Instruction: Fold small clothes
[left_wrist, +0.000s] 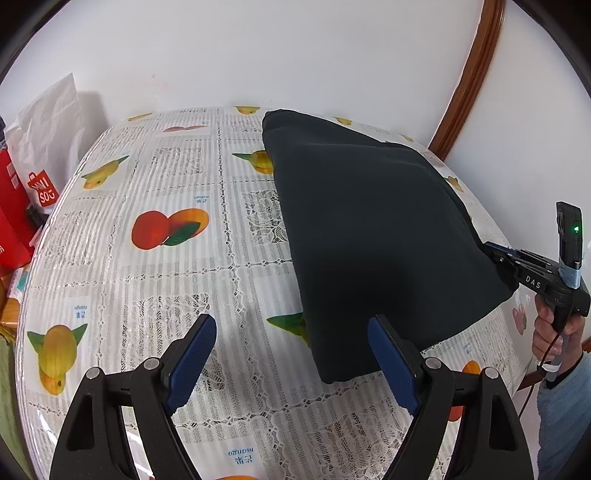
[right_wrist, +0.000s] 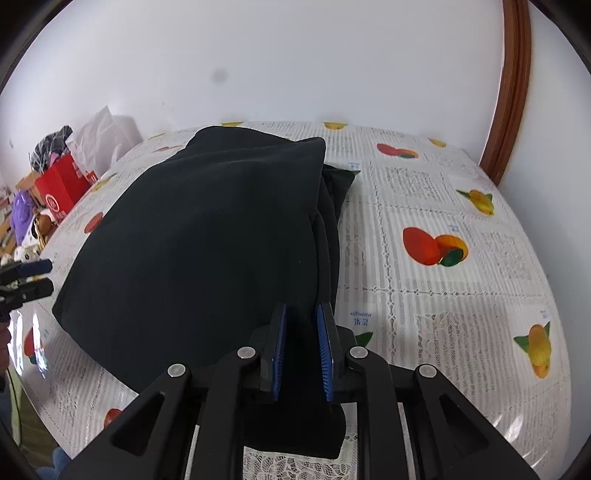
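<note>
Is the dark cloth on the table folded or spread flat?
Folded: the dark cloth shows stacked layers along its right edge, which the right tongs grip.

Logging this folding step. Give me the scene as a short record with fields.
garment: dark folded cloth, layers stacked, lying on the table
surface: fruit-print tablecloth
left gripper: open, empty, its right finger at the cloth's near corner
right gripper: closed on the cloth's edge
background: red Miniso bag and white bag beyond the table's left side
</note>
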